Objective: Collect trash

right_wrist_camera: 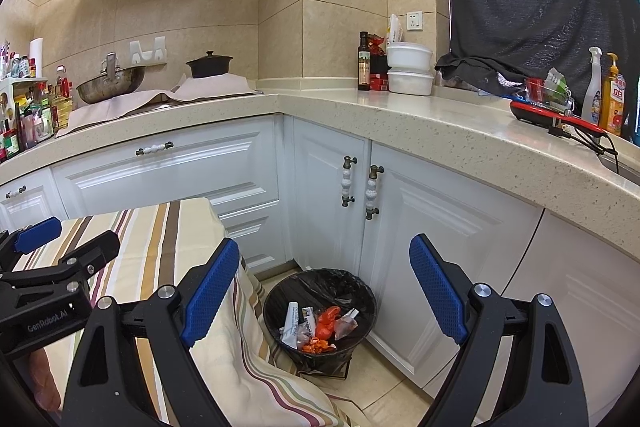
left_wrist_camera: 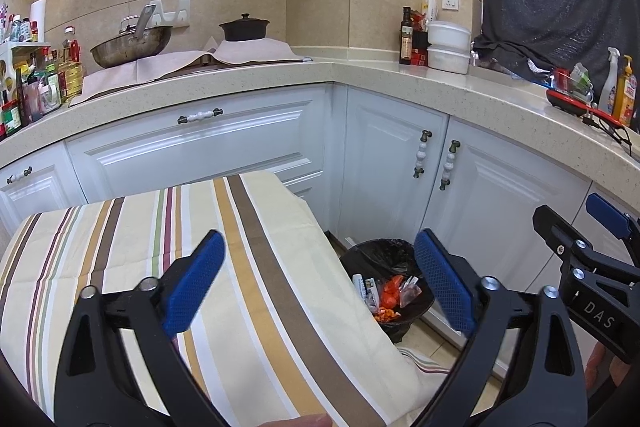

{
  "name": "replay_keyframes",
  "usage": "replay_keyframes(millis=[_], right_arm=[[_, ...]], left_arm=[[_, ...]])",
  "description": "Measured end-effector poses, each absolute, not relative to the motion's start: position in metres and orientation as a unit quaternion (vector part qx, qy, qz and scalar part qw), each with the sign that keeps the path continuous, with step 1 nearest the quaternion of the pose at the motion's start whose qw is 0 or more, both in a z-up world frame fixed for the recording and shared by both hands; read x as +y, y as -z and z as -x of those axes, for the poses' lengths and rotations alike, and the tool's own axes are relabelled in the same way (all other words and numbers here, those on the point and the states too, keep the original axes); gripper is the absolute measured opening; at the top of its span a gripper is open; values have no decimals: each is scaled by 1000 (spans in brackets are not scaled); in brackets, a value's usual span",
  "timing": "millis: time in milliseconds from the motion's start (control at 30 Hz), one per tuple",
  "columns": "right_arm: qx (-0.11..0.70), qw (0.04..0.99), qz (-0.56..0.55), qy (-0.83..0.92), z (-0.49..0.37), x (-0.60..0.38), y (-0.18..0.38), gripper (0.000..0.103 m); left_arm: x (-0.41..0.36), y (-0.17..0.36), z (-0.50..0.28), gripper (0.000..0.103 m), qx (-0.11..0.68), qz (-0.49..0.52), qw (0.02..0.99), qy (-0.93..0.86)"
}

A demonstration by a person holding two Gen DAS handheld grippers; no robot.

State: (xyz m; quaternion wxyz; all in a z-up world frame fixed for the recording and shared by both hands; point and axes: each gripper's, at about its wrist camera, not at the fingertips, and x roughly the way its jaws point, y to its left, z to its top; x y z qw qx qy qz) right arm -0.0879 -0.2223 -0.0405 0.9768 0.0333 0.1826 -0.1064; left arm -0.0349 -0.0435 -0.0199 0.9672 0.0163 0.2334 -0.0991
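A black bin [right_wrist_camera: 320,311] with a black liner stands on the floor in the cabinet corner, beside the striped cloth [right_wrist_camera: 168,239]. Inside it lie several scraps [right_wrist_camera: 320,327]: white wrappers, orange-red pieces and a clear packet. In the left wrist view the bin [left_wrist_camera: 384,259] is partly hidden by the cloth [left_wrist_camera: 132,251] and by a blue pad. My left gripper [left_wrist_camera: 320,283] hangs open over the cloth's right edge, nothing between its fingers. My right gripper [right_wrist_camera: 324,291] hangs open above the bin, also bare. Each gripper shows at the edge of the other's view.
White cabinet doors [right_wrist_camera: 420,227] with knobbed handles wall in the bin on two sides. The speckled counter [right_wrist_camera: 400,115] above carries a wok [right_wrist_camera: 110,83], a black pot [right_wrist_camera: 210,65], an oil bottle [right_wrist_camera: 363,61], white tubs [right_wrist_camera: 410,69], a red appliance [right_wrist_camera: 556,117] and spray bottles [right_wrist_camera: 592,87].
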Motion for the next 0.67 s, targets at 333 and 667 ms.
replay_keyframes(millis=[333, 667], right_arm=[[185, 977, -33, 103, 85, -220, 43, 84], [207, 977, -27, 49, 52, -200, 53, 85]], left_arm=[[-45, 17, 35, 98, 219, -25, 970, 100], [3, 43, -12, 98, 293, -14, 955, 37]])
